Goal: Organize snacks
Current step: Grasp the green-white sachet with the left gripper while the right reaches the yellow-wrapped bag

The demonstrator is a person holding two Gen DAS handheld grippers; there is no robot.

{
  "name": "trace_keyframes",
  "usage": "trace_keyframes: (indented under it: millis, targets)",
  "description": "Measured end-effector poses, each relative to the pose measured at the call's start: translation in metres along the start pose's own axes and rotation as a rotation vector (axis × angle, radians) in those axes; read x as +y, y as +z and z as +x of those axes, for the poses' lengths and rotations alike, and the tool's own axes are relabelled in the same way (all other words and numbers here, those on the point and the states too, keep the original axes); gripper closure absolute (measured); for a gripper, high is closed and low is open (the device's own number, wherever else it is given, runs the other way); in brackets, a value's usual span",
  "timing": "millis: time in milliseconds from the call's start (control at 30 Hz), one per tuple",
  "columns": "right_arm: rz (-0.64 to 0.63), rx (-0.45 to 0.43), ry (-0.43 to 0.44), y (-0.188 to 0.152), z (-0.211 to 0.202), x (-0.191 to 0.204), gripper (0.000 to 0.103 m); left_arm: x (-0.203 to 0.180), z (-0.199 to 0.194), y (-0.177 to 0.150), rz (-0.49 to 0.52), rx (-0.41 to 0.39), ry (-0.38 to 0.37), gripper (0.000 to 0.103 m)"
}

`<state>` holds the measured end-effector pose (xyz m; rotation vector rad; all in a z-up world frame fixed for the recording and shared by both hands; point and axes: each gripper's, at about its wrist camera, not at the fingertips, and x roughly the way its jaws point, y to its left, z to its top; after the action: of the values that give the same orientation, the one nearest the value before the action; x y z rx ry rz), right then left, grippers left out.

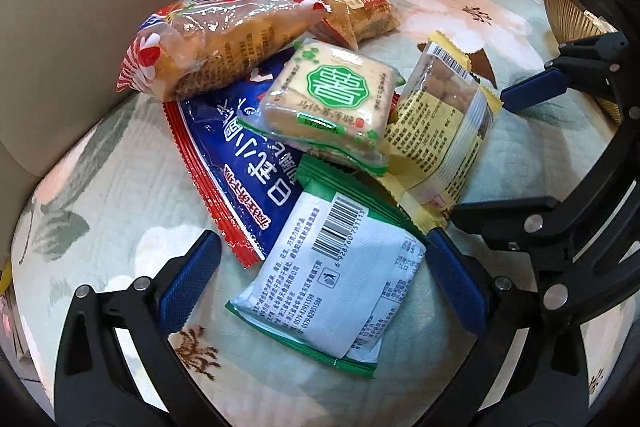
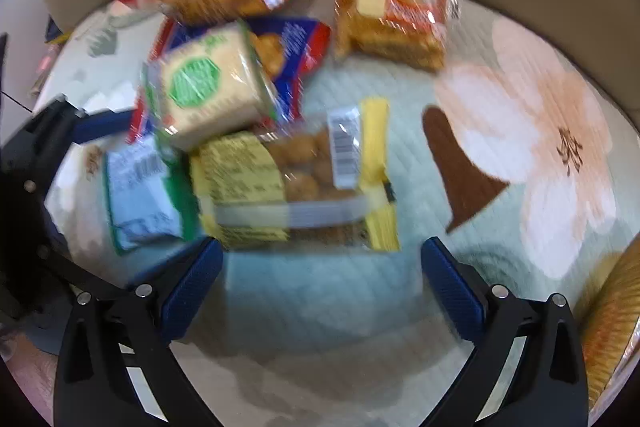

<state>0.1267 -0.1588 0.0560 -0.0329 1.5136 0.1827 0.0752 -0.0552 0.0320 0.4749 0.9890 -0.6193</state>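
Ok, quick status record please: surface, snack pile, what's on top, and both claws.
surface: floral quilted cushion
pile: six wrapped snacks, overlapping
top: square green-label biscuit pack, resting on blue bag
nearest left claw: white-and-green packet, barcode side up
left claw: open, straddling that packet, not gripping
right claw: open, empty, just short of yellow packet

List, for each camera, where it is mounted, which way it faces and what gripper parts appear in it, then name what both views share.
Left wrist: on the left gripper, looking down along its open fingers at the green-and-white packet; the right gripper enters from the right.
Right wrist: on the right gripper, open, blurred, facing the yellow packet; the left gripper's finger shows at left.
Shared: the snack pile and the floral cushion.
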Motion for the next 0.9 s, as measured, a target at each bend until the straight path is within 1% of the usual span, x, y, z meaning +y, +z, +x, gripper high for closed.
trace_keyframes:
  millis: [100,200,233,267,300,333,367,400,433,500,533,600,667,767,800,833,867,900]
  targets:
    - [-0.016,-0.039,0.039,0.004,-0.006,0.005,0.005,0.000,-0.003,-0.001,-0.001,-0.006,0.001,0.003]
    - [-0.035,-0.044,0.026,0.008,0.000,0.010,0.005,-0.001,-0.003,-0.001,0.000,-0.003,0.001,0.003]
    - [-0.030,-0.047,0.021,0.009,0.003,0.011,0.005,0.001,-0.002,0.001,0.002,0.010,0.002,0.003]
    - [-0.013,-0.068,0.046,0.012,0.003,0.008,0.005,0.003,-0.002,0.006,-0.006,0.046,0.000,0.004]
    - [0.014,-0.082,0.051,0.015,0.002,0.005,0.005,0.004,-0.003,0.009,-0.024,0.082,0.001,0.017]
    - [0.030,-0.070,0.053,0.016,0.005,0.006,0.005,0.004,-0.010,0.012,-0.035,0.092,0.005,0.027]
    - [0.033,-0.048,0.045,0.021,0.006,0.005,0.007,0.003,-0.014,0.012,-0.034,0.093,0.013,0.052]
    - [0.010,-0.053,0.030,0.022,0.003,0.007,0.024,0.002,-0.018,0.010,-0.032,0.094,0.020,0.053]
    - [-0.009,-0.063,0.029,0.023,-0.001,0.010,0.033,0.002,-0.020,0.008,-0.037,0.099,0.016,0.053]
    - [-0.002,-0.043,0.028,0.025,-0.003,0.014,0.034,0.004,-0.023,0.003,-0.066,0.085,0.009,0.053]
    - [0.001,-0.031,0.044,0.024,-0.004,0.016,0.037,0.006,-0.024,0.003,-0.079,0.084,0.007,0.053]
    - [-0.011,-0.018,0.051,0.018,-0.008,0.021,0.039,0.007,-0.023,0.003,-0.095,0.085,0.008,0.053]
    - [-0.013,-0.012,0.046,0.012,-0.010,0.027,0.041,0.006,-0.023,0.002,-0.096,0.085,0.018,0.053]
    - [0.041,-0.014,0.080,0.011,-0.018,0.021,0.044,0.003,-0.025,-0.001,-0.092,0.083,0.046,0.053]
    - [0.055,-0.018,0.093,0.008,-0.023,0.010,0.047,0.001,-0.025,-0.002,-0.096,0.083,0.054,0.053]
    - [0.071,-0.026,0.109,0.009,-0.027,0.005,0.054,0.000,-0.026,-0.004,-0.102,0.083,0.063,0.053]
    - [0.082,-0.034,0.118,0.004,-0.032,0.001,0.059,0.000,-0.027,-0.006,-0.106,0.083,0.069,0.053]
    - [0.100,-0.043,0.139,0.000,-0.037,-0.002,0.061,0.000,-0.028,-0.008,-0.109,0.082,0.074,0.053]
